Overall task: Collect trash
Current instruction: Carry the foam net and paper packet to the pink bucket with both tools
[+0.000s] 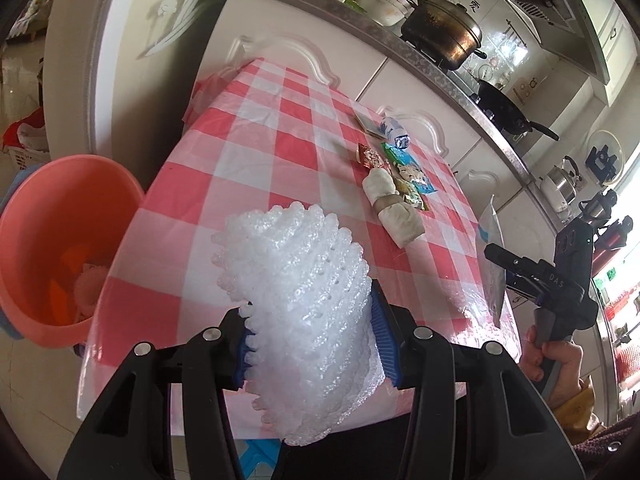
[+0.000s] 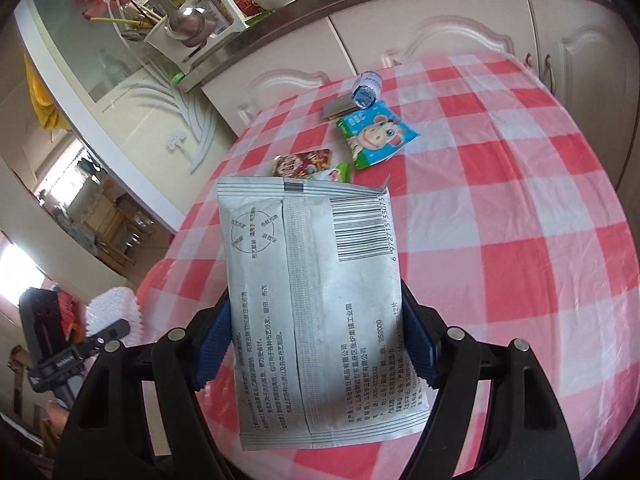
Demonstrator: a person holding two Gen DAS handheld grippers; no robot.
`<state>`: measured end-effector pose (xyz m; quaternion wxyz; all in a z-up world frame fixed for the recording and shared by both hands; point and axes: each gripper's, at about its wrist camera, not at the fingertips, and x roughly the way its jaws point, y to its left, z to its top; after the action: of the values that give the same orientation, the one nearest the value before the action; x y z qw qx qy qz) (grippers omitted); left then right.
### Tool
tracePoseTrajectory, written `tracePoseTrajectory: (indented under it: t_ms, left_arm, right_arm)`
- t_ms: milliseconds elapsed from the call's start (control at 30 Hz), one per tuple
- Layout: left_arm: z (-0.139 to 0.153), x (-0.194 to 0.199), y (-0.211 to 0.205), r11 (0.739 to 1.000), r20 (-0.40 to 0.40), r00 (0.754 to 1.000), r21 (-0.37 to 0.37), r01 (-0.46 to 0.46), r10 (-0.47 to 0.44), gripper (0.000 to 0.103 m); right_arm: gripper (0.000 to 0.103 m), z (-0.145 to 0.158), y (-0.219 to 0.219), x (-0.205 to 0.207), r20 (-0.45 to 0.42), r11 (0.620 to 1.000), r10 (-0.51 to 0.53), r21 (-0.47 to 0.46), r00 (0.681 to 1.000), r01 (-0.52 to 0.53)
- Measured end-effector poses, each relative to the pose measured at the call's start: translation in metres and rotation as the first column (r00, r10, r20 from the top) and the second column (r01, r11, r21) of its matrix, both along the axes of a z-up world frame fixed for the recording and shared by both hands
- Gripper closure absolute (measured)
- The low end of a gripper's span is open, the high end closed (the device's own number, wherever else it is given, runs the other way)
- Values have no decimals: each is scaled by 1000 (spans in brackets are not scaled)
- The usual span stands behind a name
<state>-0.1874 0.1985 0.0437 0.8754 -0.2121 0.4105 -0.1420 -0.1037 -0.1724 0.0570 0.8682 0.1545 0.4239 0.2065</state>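
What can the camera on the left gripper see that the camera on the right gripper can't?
Only the left view shows the pink bucket beside the table, the white roll on the cloth, and the pot on the stove.

Only the right view shows the printed back and barcode of the grey packet and the utensil rack.

Both show the checked tablecloth, the snack wrappers and the foam net.

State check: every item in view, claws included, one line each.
Left claw: shut on foam net.
Foam net: held above the table edge.
Right claw: shut on grey pouch.
Grey pouch: held upright, top torn open.
Pink bucket: on the floor beside the table, scraps inside.
Crushed bottle: lying on the table.
Cow wrapper: flat on the table.
Taped white roll: lying on the table.
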Motion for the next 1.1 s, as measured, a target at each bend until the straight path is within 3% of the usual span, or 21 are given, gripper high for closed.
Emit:
tracePoseTrajectory:
  t_ms: [233,433,833,1100]
  left_arm:
    - [3,-12,32,999,31,999,-14,-31,31,53]
    - [1,-24,66,996,41,995,-23,-88,89,53]
    - [12,-34,150,963,94,958,-1,-271,270,53]
    - [15,-28,186,930,131,925,38,-366,358,52]
  right_arm:
    - [28,4,21,1,-84,983,64,180,994,-48]
    - [28,14,67,9,-120,960,163,250,979,-129]
    - [28,45,209,40,-127,882,432,269,893,-388]
    - [28,53,309,62,-101,826,553,201,827,-527]
